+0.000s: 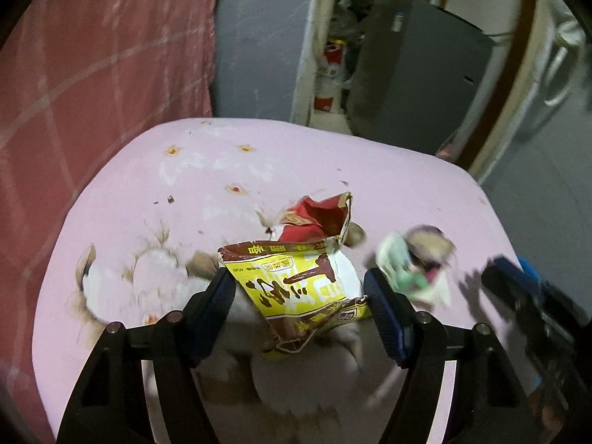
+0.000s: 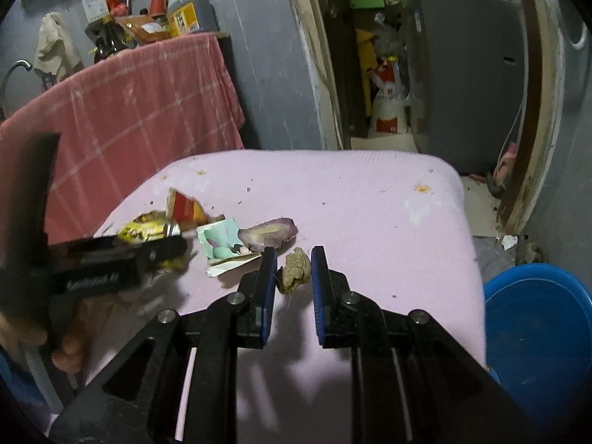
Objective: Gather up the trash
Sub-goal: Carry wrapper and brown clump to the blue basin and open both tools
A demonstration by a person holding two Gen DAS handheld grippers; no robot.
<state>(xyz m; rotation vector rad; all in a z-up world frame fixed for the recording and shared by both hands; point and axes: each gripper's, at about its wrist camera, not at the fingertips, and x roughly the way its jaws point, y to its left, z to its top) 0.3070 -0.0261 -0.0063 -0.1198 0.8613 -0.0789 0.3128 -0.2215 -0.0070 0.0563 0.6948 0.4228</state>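
Pink cloth, stained and crumb-speckled, covers the small table (image 2: pixel 370 192) you are working over, with a red checked cloth (image 2: pixel 148 100) draped behind it at eleven o'clock and a doorway to a cluttered back room at one o'clock. Collecting looks barely under way: every scrap in view sits on the table, and the blue basin (image 2: pixel 536 318) at four o'clock beside the table, a likely bin, shows nothing inside as far as its visible part tells. Your left gripper (image 1: pixel 299 288) has its jaws spread wide around a torn yellow-and-brown snack wrapper (image 1: pixel 296 281); the left finger touches the wrapper's edge, the right finger seems just clear of it. Your right gripper (image 2: pixel 294 262) is narrowed around a crumpled brownish wad (image 2: pixel 295 270), close on both sides, though whether the pads actually pinch it you cannot tell. Left to gather: a red wrapper piece (image 2: pixel 187 209) at ten o'clock, a torn green-and-white paper (image 2: pixel 222 246), and a purplish onion skin (image 2: pixel 268 235) just beyond the right fingers.
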